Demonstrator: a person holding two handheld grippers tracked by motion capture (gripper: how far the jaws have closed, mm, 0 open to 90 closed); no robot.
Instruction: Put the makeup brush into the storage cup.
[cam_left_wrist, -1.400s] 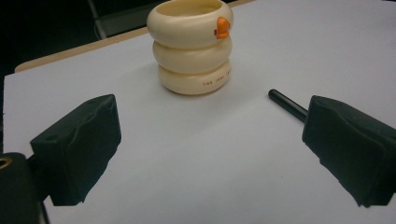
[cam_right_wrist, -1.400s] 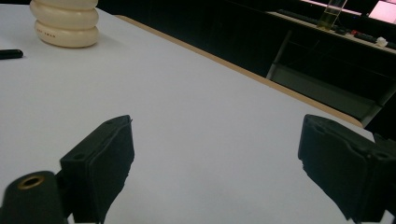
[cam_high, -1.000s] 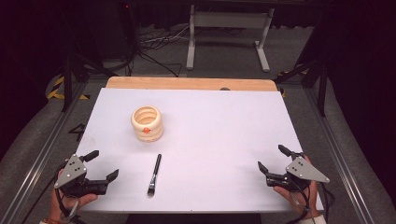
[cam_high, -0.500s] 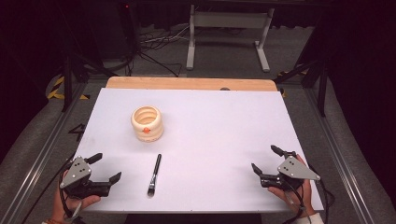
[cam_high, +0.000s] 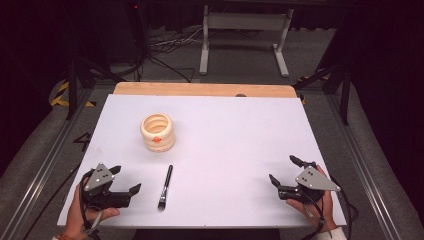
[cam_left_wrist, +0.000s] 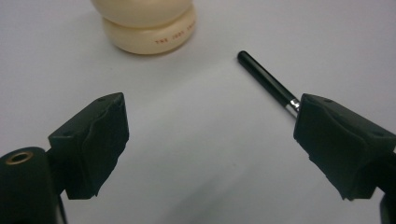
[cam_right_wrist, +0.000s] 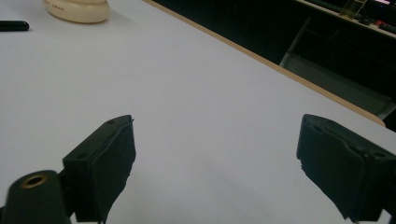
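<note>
A cream ribbed pot (cam_high: 157, 132) stands upright on the white table top (cam_high: 230, 135), left of centre. A black-handled brush (cam_high: 165, 187) lies near the front edge, handle pointing away from me. My left gripper (cam_high: 124, 179) rests at the front left, open, a short way left of the brush, nothing between its jaws. In the left gripper view (cam_left_wrist: 210, 140) the pot (cam_left_wrist: 144, 25) sits ahead and the brush handle (cam_left_wrist: 266, 79) runs behind the right jaw. My right gripper (cam_high: 283, 170) sits at the front right, open and empty (cam_right_wrist: 215, 158).
A wooden strip (cam_high: 200, 89) borders the table's far edge. Metal rails (cam_high: 45, 160) run along both sides. Beyond the table are a grey stand (cam_high: 240, 30) and cables on the floor. In the right gripper view the pot (cam_right_wrist: 77, 9) shows far off at top left.
Both grippers have drawn back toward the front edge of the table. The right one also shifted slightly left. Pot and brush have not moved.
</note>
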